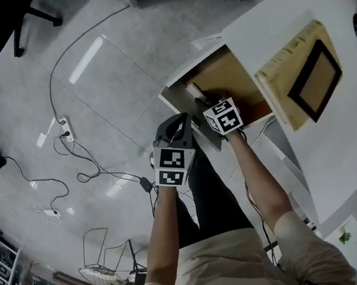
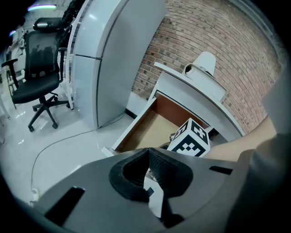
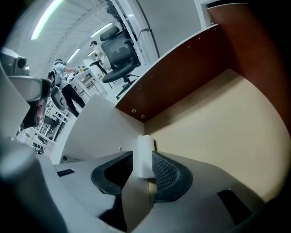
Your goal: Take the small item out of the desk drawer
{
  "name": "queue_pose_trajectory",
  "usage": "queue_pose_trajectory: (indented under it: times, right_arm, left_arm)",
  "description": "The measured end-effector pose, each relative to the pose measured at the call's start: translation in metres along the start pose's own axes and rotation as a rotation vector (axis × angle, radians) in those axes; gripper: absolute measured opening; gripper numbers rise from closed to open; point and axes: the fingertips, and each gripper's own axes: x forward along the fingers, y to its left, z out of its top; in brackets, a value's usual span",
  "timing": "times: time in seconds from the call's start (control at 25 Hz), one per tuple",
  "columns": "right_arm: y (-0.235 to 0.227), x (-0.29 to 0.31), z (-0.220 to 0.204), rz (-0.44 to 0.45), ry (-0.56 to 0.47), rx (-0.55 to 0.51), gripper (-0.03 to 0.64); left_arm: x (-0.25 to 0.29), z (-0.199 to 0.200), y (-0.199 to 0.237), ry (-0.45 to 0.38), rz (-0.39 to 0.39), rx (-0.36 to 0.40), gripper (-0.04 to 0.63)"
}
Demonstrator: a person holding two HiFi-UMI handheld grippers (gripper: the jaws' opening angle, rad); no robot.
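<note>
The desk drawer [image 1: 221,71] stands pulled out, with a tan floor [image 3: 218,118] and brown walls. A small white cylinder [image 3: 145,157] stands at the drawer's front corner and shows as a pale stick [image 1: 195,91] in the head view. My right gripper [image 3: 143,160] reaches into the drawer with its jaws either side of the cylinder. The jaws are open, and a thin gap shows beside the left pad. My left gripper [image 1: 175,127] hangs just outside the drawer's front, beside the right one. Its pads [image 2: 157,166] meet at the tip with nothing held.
The white desk [image 1: 314,150] carries a yellowish box with a black frame [image 1: 302,75]. Cables and a power strip [image 1: 62,130] lie on the grey floor. A black office chair [image 2: 38,68] and a white cabinet [image 2: 109,59] stand to the left, and a brick wall [image 2: 218,36] rises behind the desk.
</note>
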Motion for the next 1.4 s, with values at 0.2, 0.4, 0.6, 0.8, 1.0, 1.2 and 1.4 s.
queue_pose_trajectory:
  times: [0.2, 0.4, 0.6, 0.8, 1.0, 1.2, 1.4]
  right_arm:
    - [-0.004, 0.014, 0.001, 0.002, 0.036, -0.029, 0.187]
    - [-0.006, 0.022, -0.001, 0.034, 0.061, -0.010, 0.188]
    - [-0.009, 0.030, -0.008, 0.011, 0.117, -0.064, 0.175]
    - [-0.009, 0.032, -0.013, 0.032, 0.132, -0.064, 0.153]
    - [-0.008, 0.031, -0.015, 0.033, 0.127, -0.033, 0.146]
    - [-0.006, 0.027, -0.016, 0.028, 0.129, -0.028, 0.146]
    - [-0.007, 0.017, -0.011, 0.004, 0.098, -0.009, 0.146]
  left_arm:
    - [-0.001, 0.001, 0.007, -0.010, 0.021, -0.001, 0.017]
    - [0.001, -0.003, 0.004, -0.016, 0.022, -0.005, 0.017]
    - [0.006, -0.008, 0.005, -0.006, 0.028, 0.011, 0.016]
    - [0.009, -0.006, 0.004, -0.011, 0.028, 0.003, 0.017]
    - [0.007, -0.011, 0.000, -0.009, 0.018, -0.028, 0.017]
    - [0.003, -0.014, -0.005, -0.006, 0.007, -0.025, 0.017]
    - [0.004, -0.019, -0.012, 0.019, -0.004, 0.036, 0.017]
